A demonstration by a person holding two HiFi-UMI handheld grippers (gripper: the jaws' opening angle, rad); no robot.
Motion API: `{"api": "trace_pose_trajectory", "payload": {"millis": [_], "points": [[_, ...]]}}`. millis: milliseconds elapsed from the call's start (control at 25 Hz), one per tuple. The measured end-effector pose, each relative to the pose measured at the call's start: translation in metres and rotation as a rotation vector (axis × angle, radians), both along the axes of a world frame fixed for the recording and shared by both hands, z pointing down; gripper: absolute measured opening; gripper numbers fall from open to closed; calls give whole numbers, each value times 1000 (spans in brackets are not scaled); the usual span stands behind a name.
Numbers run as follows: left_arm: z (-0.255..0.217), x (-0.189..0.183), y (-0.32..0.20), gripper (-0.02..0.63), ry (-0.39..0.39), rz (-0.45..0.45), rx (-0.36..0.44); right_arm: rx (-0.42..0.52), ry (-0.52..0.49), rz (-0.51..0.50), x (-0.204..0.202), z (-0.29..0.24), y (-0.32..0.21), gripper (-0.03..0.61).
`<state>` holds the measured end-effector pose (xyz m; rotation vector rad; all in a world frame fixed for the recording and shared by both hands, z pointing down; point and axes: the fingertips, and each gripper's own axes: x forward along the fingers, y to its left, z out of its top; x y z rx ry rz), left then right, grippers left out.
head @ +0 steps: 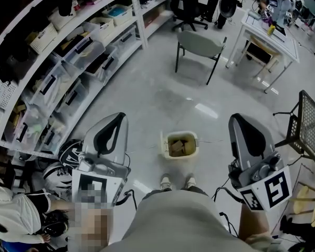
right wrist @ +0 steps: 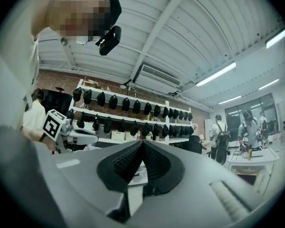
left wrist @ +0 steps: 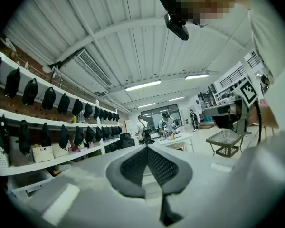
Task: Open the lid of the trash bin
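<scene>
A small cream trash bin (head: 181,145) stands on the grey floor just ahead of the person's shoes. Its top is open, brown scraps show inside, and a lid flap (head: 162,143) hangs at its left side. My left gripper (head: 120,116) is held up to the left of the bin, my right gripper (head: 235,117) to its right, both well apart from it. In the left gripper view the left gripper (left wrist: 146,147) has its jaws shut together on nothing. The right gripper (right wrist: 141,143) in its own view is likewise shut and empty. Neither gripper view shows the bin.
Shelving (head: 68,56) with plastic boxes curves along the left. A grey chair (head: 199,44) and a white table (head: 266,38) stand farther ahead. A black mesh rack (head: 311,126) is at the right. A crouching person (head: 10,214) and bags (head: 68,154) are at lower left.
</scene>
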<state>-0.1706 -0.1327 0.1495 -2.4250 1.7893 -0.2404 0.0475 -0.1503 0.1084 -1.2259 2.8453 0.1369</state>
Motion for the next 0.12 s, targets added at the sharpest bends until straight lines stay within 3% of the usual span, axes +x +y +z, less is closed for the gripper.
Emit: {"api": "trace_pose_trajectory", "payload": {"millis": [120], "points": [[1,-2,1,2,12,-13,-9,-7,1,-4,-2,3,1,3]]}}
